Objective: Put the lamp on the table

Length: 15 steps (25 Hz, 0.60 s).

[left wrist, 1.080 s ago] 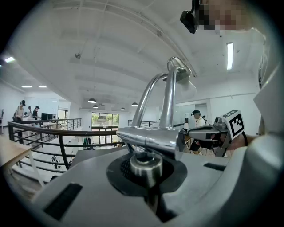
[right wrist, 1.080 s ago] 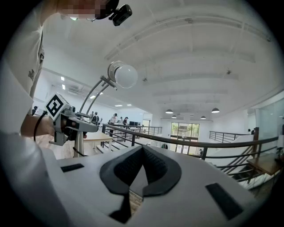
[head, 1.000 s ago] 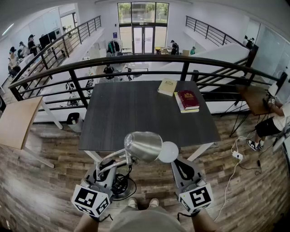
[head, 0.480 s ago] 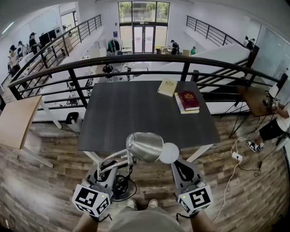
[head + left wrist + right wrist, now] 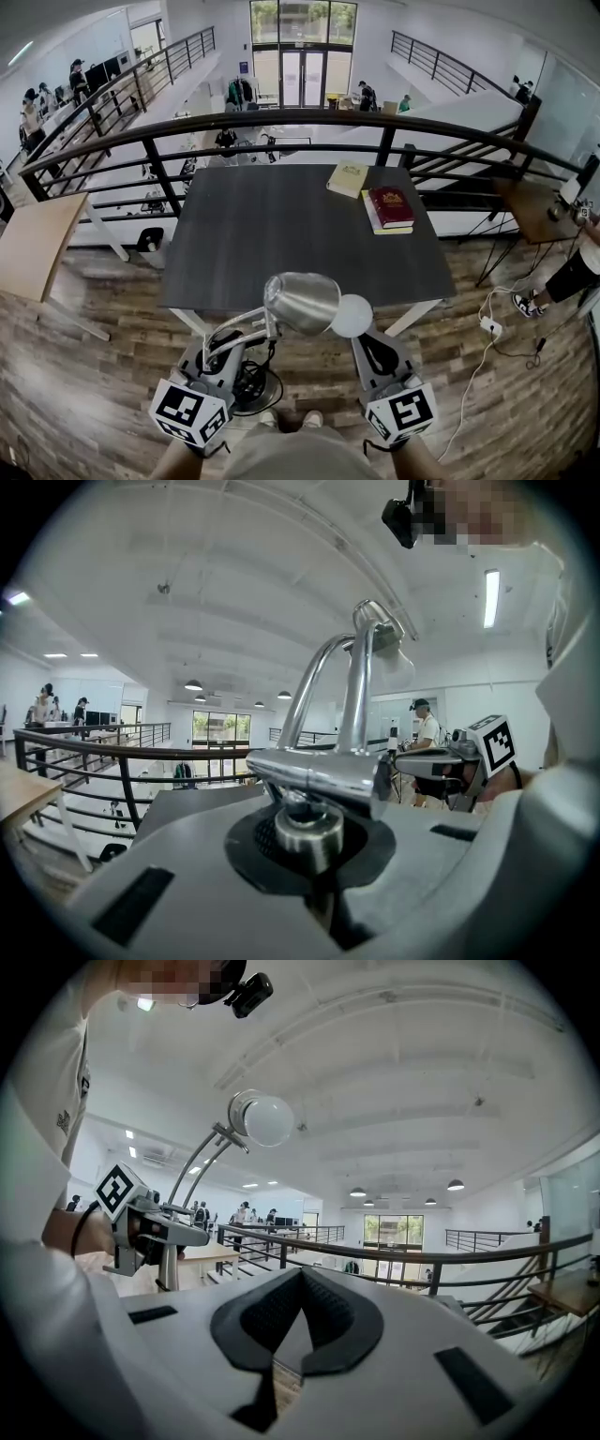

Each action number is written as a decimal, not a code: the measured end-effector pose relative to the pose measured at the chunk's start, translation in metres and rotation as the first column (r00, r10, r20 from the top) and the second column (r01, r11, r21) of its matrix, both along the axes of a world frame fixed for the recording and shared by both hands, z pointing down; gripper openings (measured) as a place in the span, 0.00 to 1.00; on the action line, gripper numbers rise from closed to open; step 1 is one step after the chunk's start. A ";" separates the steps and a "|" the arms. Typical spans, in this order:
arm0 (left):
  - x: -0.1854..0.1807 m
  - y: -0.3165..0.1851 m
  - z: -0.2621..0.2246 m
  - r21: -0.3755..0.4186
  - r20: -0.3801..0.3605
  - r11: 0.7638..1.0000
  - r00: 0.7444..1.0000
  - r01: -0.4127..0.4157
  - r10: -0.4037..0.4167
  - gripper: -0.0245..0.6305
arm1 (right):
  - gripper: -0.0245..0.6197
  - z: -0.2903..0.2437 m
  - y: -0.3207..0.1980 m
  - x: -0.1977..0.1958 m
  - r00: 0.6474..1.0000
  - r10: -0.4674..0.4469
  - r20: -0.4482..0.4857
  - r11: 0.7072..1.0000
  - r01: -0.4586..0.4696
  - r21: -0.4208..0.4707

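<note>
Left gripper [image 5: 239, 336] clenches the lamp [image 5: 302, 302], holding it short of the table's [image 5: 281, 234] near edge for placing. Right gripper [image 5: 367, 343] is closed and empty.

Open near tabletop [image 5: 272, 248]; books [image 5: 387, 206] far right; railing [image 5: 281, 117] behind.

lamp [image 5: 302, 302]: chrome, white bulb, shade lying sideways, aloft before near edge | table [image 5: 272, 234]: dark rectangular top

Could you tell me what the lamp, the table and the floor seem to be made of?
Lamp: polished metal, probably chrome; its shade mirrors the room. Bulb: matte white, glass or plastic. Table: dark matte top, perhaps laminate; no glare. Floor: wood-look planks with visible grain.
</note>
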<state>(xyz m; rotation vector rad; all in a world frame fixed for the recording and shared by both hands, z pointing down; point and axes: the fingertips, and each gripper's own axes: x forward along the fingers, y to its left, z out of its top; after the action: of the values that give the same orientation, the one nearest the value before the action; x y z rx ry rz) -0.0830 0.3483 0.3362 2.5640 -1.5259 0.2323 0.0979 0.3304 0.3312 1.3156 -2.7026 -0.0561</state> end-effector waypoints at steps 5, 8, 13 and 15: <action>0.015 -0.003 0.004 0.003 0.004 1.000 1.000 0.018 -0.018 0.04 | 0.04 0.008 -0.003 0.017 1.000 -0.013 -0.001 1.000 0.013 0.001; 0.027 -0.005 0.006 0.006 -0.003 1.000 1.000 0.031 -0.031 0.04 | 0.04 0.011 -0.005 0.031 1.000 -0.019 -0.001 1.000 0.019 0.001; 0.043 -0.010 0.005 0.013 -0.021 0.999 0.999 0.039 -0.039 0.04 | 0.04 0.010 -0.007 0.048 0.999 -0.034 0.006 0.999 0.034 0.014; 0.049 -0.014 0.003 0.016 -0.026 0.999 0.999 0.038 -0.037 0.04 | 0.04 0.012 -0.009 0.055 0.999 -0.034 0.011 0.999 0.034 0.013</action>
<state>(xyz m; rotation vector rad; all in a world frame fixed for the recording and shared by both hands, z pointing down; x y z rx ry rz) -0.0339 0.3348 0.3397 2.5381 -1.5716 0.1830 0.1526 0.3212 0.3436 1.2780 -2.7387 -0.0703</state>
